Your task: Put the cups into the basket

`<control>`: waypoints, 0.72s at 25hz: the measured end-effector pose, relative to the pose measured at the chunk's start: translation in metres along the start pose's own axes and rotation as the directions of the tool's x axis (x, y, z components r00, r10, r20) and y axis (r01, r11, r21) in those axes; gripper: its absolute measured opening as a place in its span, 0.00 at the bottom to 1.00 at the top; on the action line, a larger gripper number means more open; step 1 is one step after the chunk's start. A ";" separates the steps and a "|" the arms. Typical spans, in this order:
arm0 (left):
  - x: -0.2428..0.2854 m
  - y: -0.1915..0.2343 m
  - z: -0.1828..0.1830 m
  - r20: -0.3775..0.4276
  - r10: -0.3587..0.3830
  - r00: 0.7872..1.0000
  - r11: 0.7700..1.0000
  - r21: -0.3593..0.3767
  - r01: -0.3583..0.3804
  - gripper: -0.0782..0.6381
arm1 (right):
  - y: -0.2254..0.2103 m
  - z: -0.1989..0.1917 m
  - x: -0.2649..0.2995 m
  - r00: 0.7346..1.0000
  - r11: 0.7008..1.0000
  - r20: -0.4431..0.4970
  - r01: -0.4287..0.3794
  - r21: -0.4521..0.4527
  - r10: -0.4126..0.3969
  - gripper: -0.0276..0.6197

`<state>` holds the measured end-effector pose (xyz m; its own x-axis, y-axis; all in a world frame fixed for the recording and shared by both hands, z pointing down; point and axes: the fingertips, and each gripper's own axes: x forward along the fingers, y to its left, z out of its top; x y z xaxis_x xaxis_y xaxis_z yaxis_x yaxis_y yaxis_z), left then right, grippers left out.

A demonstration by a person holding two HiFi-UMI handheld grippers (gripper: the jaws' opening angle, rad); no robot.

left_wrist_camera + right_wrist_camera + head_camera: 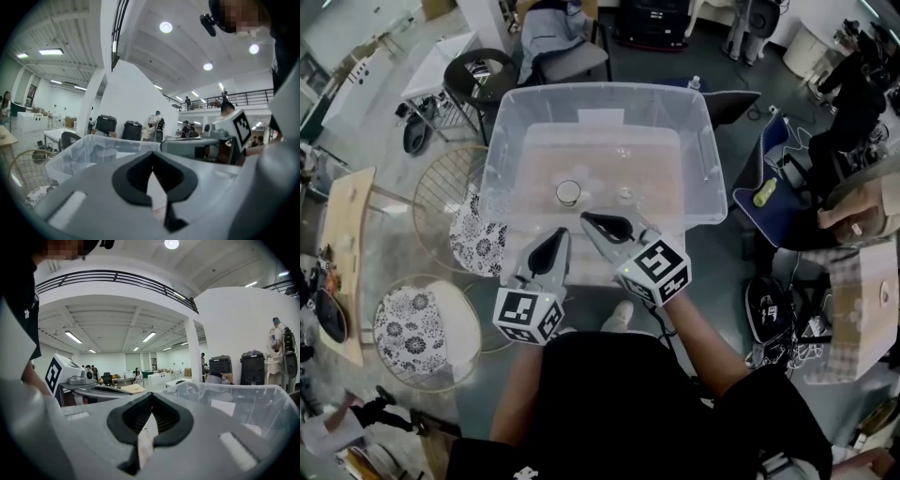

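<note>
A large clear plastic bin [602, 95] stands in front of me. Inside it a cup [568, 193] stands upright on the bottom, and two small clear cups [624, 194] [624, 150] show faintly farther right and back. My left gripper [563, 233] hovers at the bin's near wall, shut with nothing in it. My right gripper [586, 217] reaches just over that wall, right of the cup, shut and empty too. In the left gripper view the jaws [152, 153] meet, with the bin [89, 150] ahead. In the right gripper view the tips [151, 395] are also together before the bin [243, 399].
Two round wire seats with patterned cushions [478, 236] [414, 323] stand to the left, beside a wooden table [342, 253]. A blue chair [766, 192] and a cardboard box [862, 300] are on the right. A black chair [478, 75] and people are beyond the bin.
</note>
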<state>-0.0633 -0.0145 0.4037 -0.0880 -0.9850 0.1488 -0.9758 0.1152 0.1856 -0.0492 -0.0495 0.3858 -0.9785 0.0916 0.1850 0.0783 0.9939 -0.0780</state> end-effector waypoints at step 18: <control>-0.087 0.049 0.006 0.044 -0.046 0.998 0.999 -0.018 0.047 0.12 | 0.082 0.007 0.030 0.995 0.995 0.018 0.102 -0.014 -0.101 0.05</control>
<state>-0.1044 0.0763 0.3939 -0.0519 -0.9939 0.0974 -0.9751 0.0715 0.2100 -0.0736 0.0345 0.3782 -0.9846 -0.0108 0.1746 -0.0189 0.9988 -0.0446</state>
